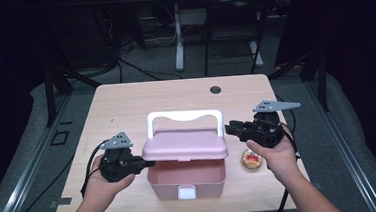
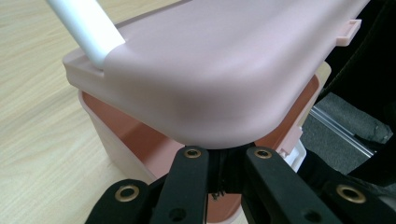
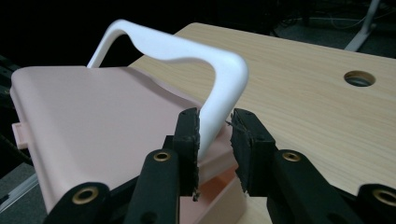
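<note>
A pink box [image 1: 186, 179] stands at the table's near middle, its pink lid [image 1: 185, 145] lifted off the front rim so the inside shows. The lid's white handle [image 1: 184, 115] stands upright. My left gripper [image 1: 149, 163] is shut on the lid's left edge; in the left gripper view the lid [image 2: 224, 65] rises straight out of the closed jaws [image 2: 226, 151]. My right gripper [image 1: 229, 128] sits at the handle's right post. In the right gripper view that handle [image 3: 187, 51] passes between the jaws [image 3: 215, 140]; one pad touches it and a narrow gap shows at the other.
A small round tin [image 1: 252, 160] with a red and yellow top lies on the table just right of the box, under my right hand. A white latch [image 1: 187, 192] sits on the box front. A cable hole [image 1: 215, 89] is near the far edge.
</note>
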`<state>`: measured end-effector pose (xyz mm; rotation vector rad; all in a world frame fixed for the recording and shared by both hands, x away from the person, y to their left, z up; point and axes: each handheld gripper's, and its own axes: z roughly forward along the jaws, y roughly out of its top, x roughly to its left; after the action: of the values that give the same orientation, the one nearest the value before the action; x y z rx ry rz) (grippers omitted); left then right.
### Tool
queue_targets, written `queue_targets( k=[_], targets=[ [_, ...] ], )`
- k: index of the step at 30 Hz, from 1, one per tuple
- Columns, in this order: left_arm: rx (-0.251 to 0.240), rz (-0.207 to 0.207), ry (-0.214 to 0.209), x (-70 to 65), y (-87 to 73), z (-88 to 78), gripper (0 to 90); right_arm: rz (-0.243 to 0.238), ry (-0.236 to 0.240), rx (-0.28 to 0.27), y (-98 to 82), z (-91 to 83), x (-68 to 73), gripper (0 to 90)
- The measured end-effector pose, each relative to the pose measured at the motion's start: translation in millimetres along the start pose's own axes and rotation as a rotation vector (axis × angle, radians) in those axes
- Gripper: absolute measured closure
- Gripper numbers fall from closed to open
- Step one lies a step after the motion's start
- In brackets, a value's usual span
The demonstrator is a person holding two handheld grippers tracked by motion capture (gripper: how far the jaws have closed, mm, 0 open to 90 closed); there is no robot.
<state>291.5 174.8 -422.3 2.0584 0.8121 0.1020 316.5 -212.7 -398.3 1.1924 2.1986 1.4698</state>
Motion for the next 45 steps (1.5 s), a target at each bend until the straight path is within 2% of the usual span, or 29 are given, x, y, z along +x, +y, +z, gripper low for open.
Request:
queue_targets(
  k=[5,6,9,12,18,23,27,31,40,45],
  targets=[
    [-0.015,-0.007,0.007,2.0,7.1,-2.2,89.5,-0.007,-0.024,-0.031,-11.8,-13.1,0.2,75.7],
    [-0.017,-0.005,0.007,2.1,8.1,-2.2,89.5,0.004,-0.021,-0.037,-16.3,-15.8,0.0,77.0],
    [-0.021,-0.003,0.011,2.0,11.1,-2.1,89.5,0.010,-0.020,-0.036,-26.1,-19.9,0.6,80.3],
    [-0.023,-0.010,0.011,3.5,14.3,-2.7,89.5,-0.005,-0.025,-0.022,-37.4,-19.9,4.7,84.3],
    [-0.025,-0.013,0.022,5.1,20.8,-4.0,89.5,-0.062,0.000,0.033,-54.2,-8.5,22.5,89.3],
    [-0.026,-0.019,0.024,6.9,24.8,-4.5,89.6,-0.118,0.008,0.068,-65.6,5.3,36.2,89.9],
    [-0.021,-0.006,0.031,7.1,28.2,-5.3,89.6,-0.121,0.028,0.089,-73.5,15.3,40.4,90.0],
    [-0.023,-0.011,0.032,8.4,30.2,-5.8,89.6,-0.123,0.052,0.109,-80.3,23.2,45.0,90.0],
    [-0.028,-0.015,0.033,9.9,33.8,-6.1,89.6,-0.096,0.077,0.132,-89.6,32.3,46.0,90.0],
    [-0.030,-0.019,0.034,10.5,35.6,-6.1,89.6,-0.104,0.087,0.148,-94.0,36.8,49.6,90.0]
  ],
)
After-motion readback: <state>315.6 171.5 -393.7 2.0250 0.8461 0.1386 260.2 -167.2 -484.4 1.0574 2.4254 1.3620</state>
